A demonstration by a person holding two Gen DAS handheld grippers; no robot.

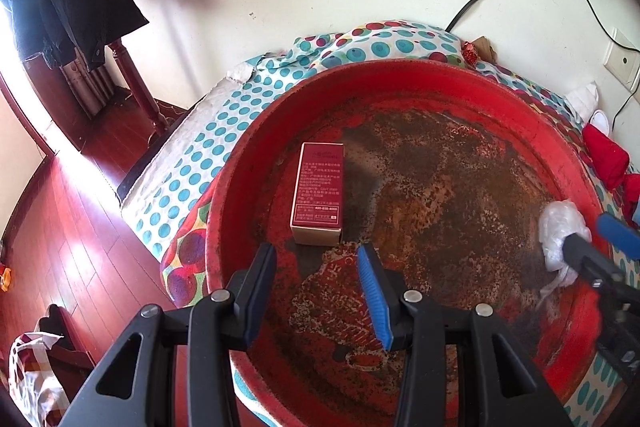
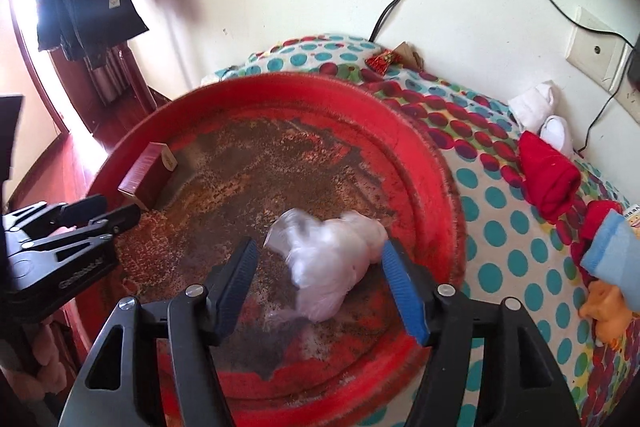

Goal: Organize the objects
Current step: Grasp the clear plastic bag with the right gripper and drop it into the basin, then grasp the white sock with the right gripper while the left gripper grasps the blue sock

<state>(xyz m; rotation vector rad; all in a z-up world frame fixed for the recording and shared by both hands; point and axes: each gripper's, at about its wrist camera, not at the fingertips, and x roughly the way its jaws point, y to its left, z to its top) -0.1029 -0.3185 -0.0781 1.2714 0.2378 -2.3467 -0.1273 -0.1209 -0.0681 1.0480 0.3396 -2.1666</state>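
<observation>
The left gripper [image 1: 318, 267] hangs over the near part of a worn red basin [image 1: 400, 83], its jaws spread wide and holding nothing. Just ahead of its fingertips, slightly left, a red box [image 1: 318, 199] lies flat on the basin floor, apart from the left wall, with bare rusty floor stretching to its right.

The right gripper [image 2: 316, 259] is also wide open, jaws set on either side of a crumpled white bag [image 2: 324, 263] that rests on the basin floor [image 2: 240, 163]. The bag looks blurred; whether the blue pad [image 2: 402, 287] touches it cannot be told. Ahead of this gripper the floor is open up to the far rim, and the box [image 2: 146, 175] sits far left against the wall. Right of the rim, on the dotted sheet [image 2: 504, 267], lie red socks [image 2: 548, 179] and white socks [image 2: 536, 107].
</observation>
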